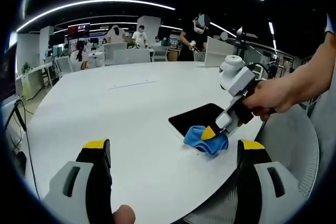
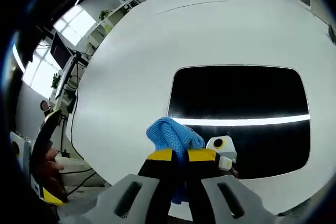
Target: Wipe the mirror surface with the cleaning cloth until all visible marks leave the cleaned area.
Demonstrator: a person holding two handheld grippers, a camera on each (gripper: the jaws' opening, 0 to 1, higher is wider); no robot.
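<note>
A flat rectangular mirror (image 2: 239, 114) lies on the white table (image 2: 136, 61), dark with a bright ceiling-light streak reflected across it. My right gripper (image 2: 181, 155) is shut on a blue cleaning cloth (image 2: 173, 135), which rests at the mirror's near left edge. In the left gripper view the same mirror (image 1: 197, 118) sits near the table's right edge, the blue cloth (image 1: 206, 141) bunched on its near corner under the right gripper (image 1: 210, 132), held by a person's hand (image 1: 268, 97). My left gripper (image 1: 173, 148) stands open above the table, nothing between its yellow-tipped jaws.
The round white table (image 1: 115, 114) stretches far and left of the mirror. A grey chair (image 1: 294, 145) stands at the right edge. Desks, screens and several people (image 1: 139, 36) stand in the background. My left gripper (image 2: 44, 156) appears at the lower left of the right gripper view.
</note>
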